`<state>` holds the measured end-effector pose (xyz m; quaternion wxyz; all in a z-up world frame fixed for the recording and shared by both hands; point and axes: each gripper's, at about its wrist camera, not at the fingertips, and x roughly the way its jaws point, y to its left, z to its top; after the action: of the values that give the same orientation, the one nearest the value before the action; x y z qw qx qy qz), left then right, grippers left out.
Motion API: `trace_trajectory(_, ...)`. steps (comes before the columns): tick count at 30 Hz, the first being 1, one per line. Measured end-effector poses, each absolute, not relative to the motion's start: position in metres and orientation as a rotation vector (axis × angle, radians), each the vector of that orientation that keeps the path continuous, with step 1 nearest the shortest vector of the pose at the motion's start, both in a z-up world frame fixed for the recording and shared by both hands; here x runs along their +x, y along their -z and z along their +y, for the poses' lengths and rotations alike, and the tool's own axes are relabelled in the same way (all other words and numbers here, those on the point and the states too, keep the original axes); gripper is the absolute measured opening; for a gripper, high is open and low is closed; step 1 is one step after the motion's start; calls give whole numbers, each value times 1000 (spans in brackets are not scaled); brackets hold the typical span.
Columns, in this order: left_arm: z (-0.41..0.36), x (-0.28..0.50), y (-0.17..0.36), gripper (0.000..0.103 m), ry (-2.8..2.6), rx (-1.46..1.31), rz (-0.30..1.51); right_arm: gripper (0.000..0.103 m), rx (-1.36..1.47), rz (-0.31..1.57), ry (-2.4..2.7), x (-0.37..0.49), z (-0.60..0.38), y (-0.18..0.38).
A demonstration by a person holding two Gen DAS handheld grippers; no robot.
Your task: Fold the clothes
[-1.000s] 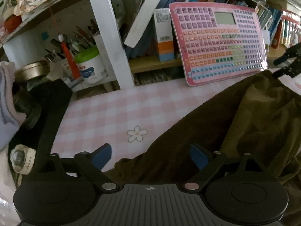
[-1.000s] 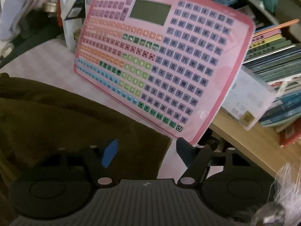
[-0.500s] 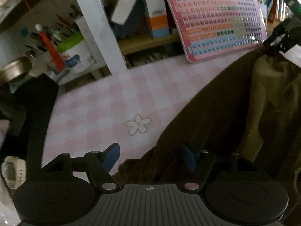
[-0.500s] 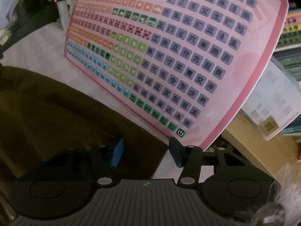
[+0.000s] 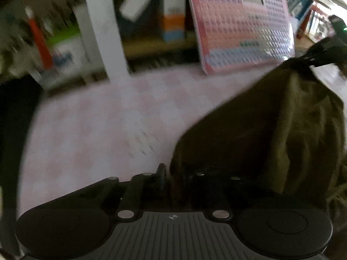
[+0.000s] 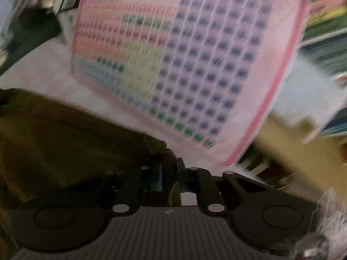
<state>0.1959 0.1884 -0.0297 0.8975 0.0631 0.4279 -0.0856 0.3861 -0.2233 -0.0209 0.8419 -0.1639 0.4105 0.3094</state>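
Observation:
A dark olive-brown garment (image 5: 271, 130) lies on the pink checked tablecloth (image 5: 97, 125) and rises toward the right. My left gripper (image 5: 173, 173) is shut on its near corner. The right gripper shows in the left wrist view (image 5: 312, 61), pinching the far corner, which is lifted. In the right wrist view my right gripper (image 6: 170, 173) is shut on the garment's (image 6: 65, 134) corner. Both views are blurred by motion.
A pink button board (image 5: 243, 26) leans against the bookshelf behind the table; it fills the right wrist view (image 6: 184, 65). A white shelf post (image 5: 102, 28), books (image 5: 173, 10) and a pen tub (image 5: 63, 49) stand at the back. A black object (image 5: 13, 119) is at the left.
Both grippers have closed from open onto the garment's corners. The cloth has been lifted and bunched, and both cameras are moving.

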Motion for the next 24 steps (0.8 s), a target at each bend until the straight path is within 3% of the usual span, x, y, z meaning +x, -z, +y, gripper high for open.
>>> trace_trajectory(12,161,145,-31,10,252,251,644,10,-323,670,-478,298,-250,-52)
trace_trajectory(24,132,16,-58,8,324,388,401,10,-326,463,-312,89,-278,-96)
